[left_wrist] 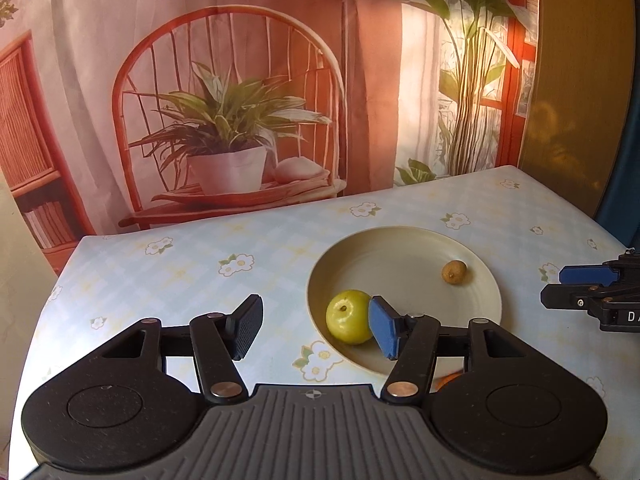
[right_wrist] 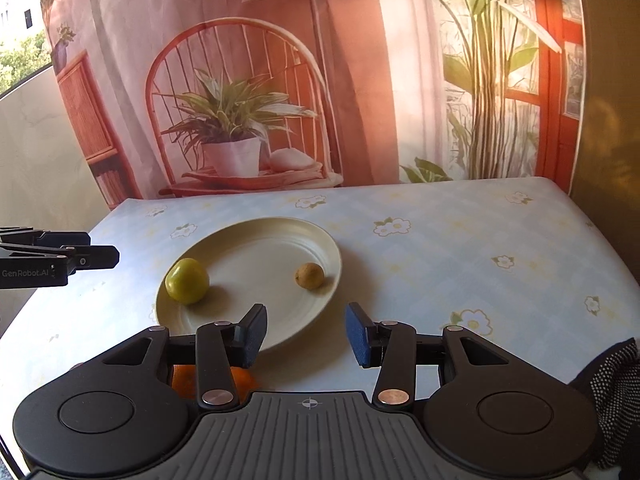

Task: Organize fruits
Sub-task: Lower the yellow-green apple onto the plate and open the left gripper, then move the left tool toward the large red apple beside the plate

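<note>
I am holding the left gripper (left_wrist: 316, 326) above the near left part of the table (left_wrist: 192, 264), its jaws spread wide and gripping nothing. Its blue pad (left_wrist: 384, 330) is showing just beside the green apple (left_wrist: 349, 322), and I cannot tell whether the two are touching. The apple is sitting inside the cream plate (left_wrist: 404, 236), against its near left rim. A small brown fruit (left_wrist: 454, 273) is lying on the far right side of the same plate, well apart from the apple.

I am keeping the right gripper (right_wrist: 306, 334) over the near rim of the plate (right_wrist: 280, 320), jaws wide apart and empty too. An orange fruit (right_wrist: 240, 380) is lying on the table by the near edge, mostly hidden under that gripper's left finger linkage. The plate is resting toward the middle of the flowered tablecloth, with a printed backdrop (left_wrist: 224, 80) hanging along the far edge.
</note>
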Action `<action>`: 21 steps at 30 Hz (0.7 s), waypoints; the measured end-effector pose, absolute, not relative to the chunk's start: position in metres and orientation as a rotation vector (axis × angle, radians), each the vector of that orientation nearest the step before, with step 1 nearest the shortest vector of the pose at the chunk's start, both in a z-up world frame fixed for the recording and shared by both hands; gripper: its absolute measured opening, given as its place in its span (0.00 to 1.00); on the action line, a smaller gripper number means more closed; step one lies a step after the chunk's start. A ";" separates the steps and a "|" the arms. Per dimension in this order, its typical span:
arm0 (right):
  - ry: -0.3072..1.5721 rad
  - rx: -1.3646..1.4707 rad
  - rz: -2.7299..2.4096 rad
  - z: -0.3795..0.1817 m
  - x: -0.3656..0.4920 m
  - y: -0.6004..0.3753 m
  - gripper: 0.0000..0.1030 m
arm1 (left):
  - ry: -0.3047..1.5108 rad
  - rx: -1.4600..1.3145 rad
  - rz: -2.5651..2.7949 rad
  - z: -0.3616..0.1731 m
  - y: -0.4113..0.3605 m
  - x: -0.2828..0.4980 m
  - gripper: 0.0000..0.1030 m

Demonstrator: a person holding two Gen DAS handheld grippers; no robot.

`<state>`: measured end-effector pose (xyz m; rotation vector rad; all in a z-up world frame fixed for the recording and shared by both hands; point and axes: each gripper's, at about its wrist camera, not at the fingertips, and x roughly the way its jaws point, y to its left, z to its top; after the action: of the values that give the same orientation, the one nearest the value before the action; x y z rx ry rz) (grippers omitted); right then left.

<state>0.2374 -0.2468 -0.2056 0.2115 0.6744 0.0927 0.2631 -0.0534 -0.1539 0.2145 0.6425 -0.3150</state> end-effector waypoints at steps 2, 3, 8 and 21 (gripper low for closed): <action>0.673 0.212 0.083 -0.205 0.226 -0.244 0.41 | 0.638 0.220 -0.321 -0.154 -0.054 0.251 0.60; 0.671 0.209 0.078 -0.205 0.221 -0.243 0.42 | 0.636 0.215 -0.322 -0.154 -0.053 0.246 0.60; 0.666 0.185 0.072 -0.205 0.198 -0.229 0.46 | 0.644 0.176 -0.312 -0.157 -0.049 0.227 0.60; 0.686 0.199 0.124 -0.219 0.174 -0.198 0.71 | 0.636 0.157 -0.303 -0.156 -0.048 0.204 0.60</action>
<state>0.1737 -0.1984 -0.2189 0.1988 0.6861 0.1236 0.2040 -0.0478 -0.1564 0.1567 0.6359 -0.3028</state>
